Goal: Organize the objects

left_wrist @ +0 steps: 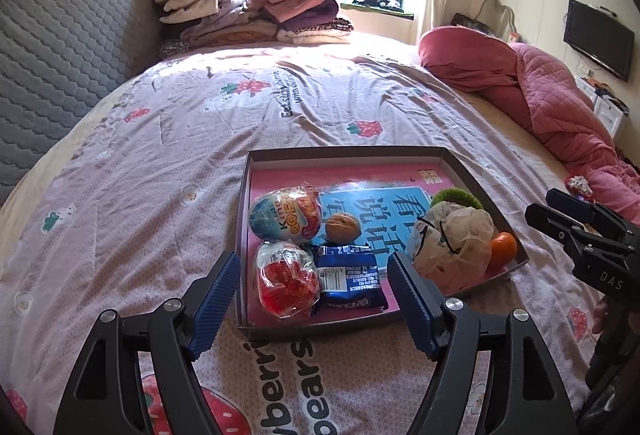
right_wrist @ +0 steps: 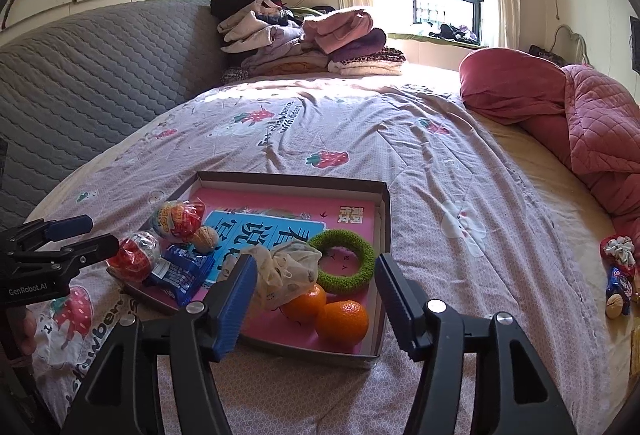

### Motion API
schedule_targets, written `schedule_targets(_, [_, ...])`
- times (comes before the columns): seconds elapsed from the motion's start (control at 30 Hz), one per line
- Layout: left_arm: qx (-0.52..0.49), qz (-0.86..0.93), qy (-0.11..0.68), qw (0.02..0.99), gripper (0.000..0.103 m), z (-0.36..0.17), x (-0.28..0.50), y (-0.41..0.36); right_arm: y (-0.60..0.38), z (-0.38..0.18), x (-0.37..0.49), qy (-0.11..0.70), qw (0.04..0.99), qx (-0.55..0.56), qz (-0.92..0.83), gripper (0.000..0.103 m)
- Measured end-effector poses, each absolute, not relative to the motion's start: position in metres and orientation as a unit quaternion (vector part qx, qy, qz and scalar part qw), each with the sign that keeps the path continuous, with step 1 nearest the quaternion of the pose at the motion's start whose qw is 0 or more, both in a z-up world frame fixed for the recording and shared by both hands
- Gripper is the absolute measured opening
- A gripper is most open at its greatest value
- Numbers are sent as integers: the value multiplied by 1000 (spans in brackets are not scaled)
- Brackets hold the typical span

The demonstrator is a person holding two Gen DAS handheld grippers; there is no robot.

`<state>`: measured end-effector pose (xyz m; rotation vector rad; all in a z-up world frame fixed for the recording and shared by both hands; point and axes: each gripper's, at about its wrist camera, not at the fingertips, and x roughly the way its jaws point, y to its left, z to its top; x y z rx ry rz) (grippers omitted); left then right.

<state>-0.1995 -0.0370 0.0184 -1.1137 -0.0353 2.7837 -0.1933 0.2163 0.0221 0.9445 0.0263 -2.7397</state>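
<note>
A shallow cardboard box lies on the bed, on a pink strawberry-print quilt, and most of what it holds overlaps. In the left wrist view a crumpled mesh bag hides nearly all of the green ring and all but a sliver of one orange; the right wrist view shows two oranges touching at the box's near corner, one tucked partly under the bag. A blue snack packet lies against a red-wrapped egg toy, with a second egg toy and a walnut just beyond; the print on the packet is too small to read. The left gripper hangs over the box's near edge with its fingers spread wide and nothing between them; the right gripper is likewise wide apart and holds nothing, framing the oranges from above. More small items lie well apart near the bed's right edge, cut off by the frame and hard to identify. The quilt beyond and to the left of the box is open; folded clothes and a red blanket crowd the far side and right.
</note>
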Motion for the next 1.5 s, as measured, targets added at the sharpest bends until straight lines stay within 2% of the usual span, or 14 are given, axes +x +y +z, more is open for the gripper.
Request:
schedule_targets(0.3, [-361, 931, -3, 62, 77, 28, -192, -33, 213, 37, -183, 9, 119, 304, -945, 71])
schedule_targets(0.63, [-343, 939, -13, 36, 77, 40, -181, -36, 211, 43, -171, 1, 121, 292, -949, 71])
schedule_targets(1.5, [-351, 936, 4, 24, 77, 30, -143, -30, 200, 55, -135, -2, 117, 277, -954, 71])
